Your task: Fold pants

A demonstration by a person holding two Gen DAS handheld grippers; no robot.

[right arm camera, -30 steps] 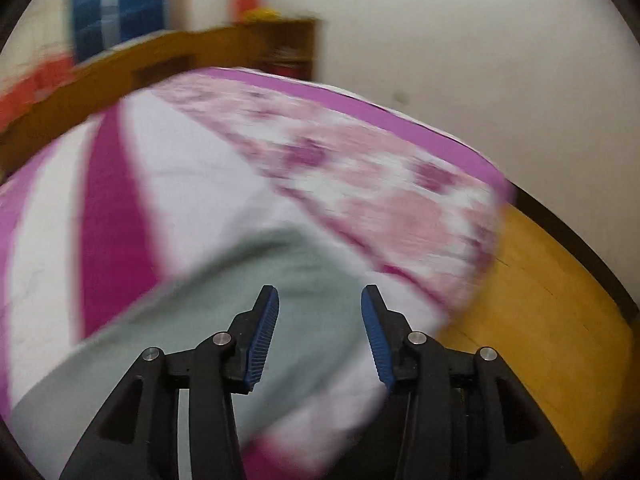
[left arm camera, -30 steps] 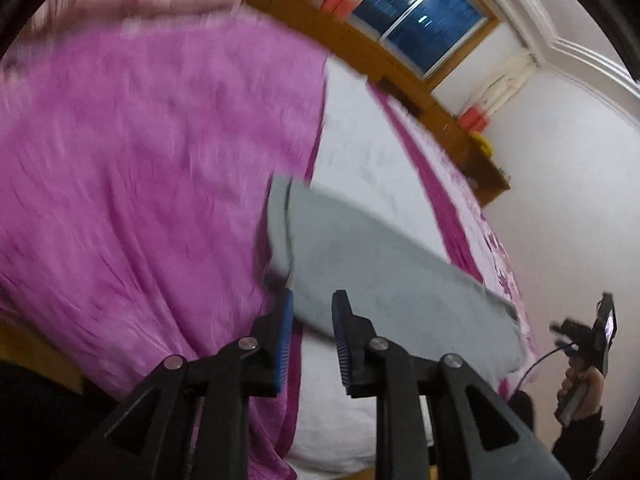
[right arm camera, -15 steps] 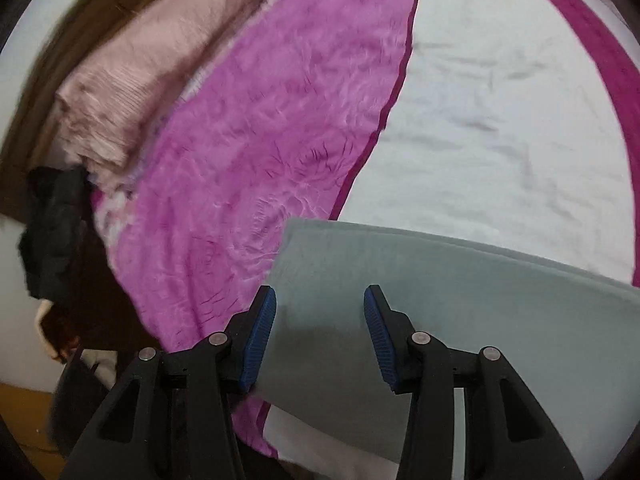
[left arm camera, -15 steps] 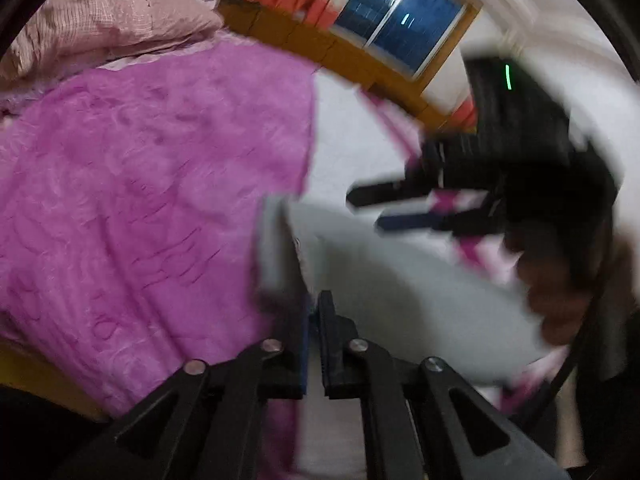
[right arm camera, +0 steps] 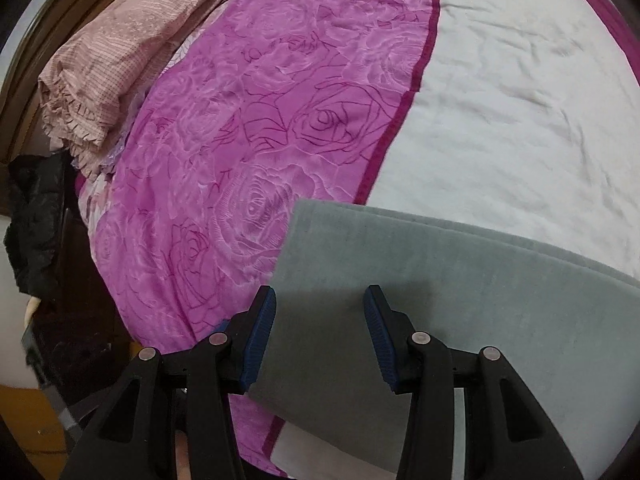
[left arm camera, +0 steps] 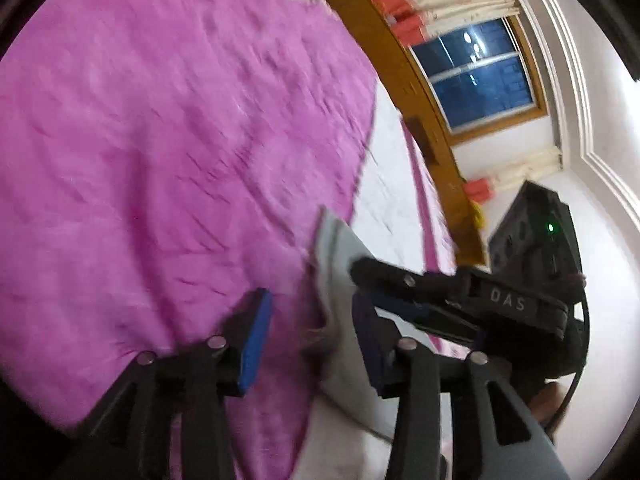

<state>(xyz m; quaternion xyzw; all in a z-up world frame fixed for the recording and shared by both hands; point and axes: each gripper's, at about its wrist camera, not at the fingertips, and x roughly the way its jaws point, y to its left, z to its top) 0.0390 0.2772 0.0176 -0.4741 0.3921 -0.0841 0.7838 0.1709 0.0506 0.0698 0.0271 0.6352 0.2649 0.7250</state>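
Note:
Grey pants [right arm camera: 460,280] lie folded flat on the bed, one short end resting on the magenta blanket [right arm camera: 260,120]. My right gripper [right arm camera: 320,324] hovers open over that end, fabric showing below its blue pads. In the left wrist view the same end of the pants [left arm camera: 332,256] stands up as a thin grey edge between the pads of my left gripper [left arm camera: 312,340]. Its jaws are opening and neither pad presses the cloth. The right gripper [left arm camera: 362,286] reaches in from the right, just beyond the left one's right finger.
White sheet [right arm camera: 520,100] covers the bed's far side. A folded pink quilt [right arm camera: 120,52] lies at the head end and dark clothing [right arm camera: 36,220] hangs off the bed's left edge. A wooden frame [left arm camera: 400,72] and window [left arm camera: 480,76] stand beyond. A hand [left arm camera: 548,396] holds the right gripper.
The left gripper, shut on the pants' edge half a second ago, now has its jaws apart and has rolled. The right gripper swung from the bed's foot to over the pants' end.

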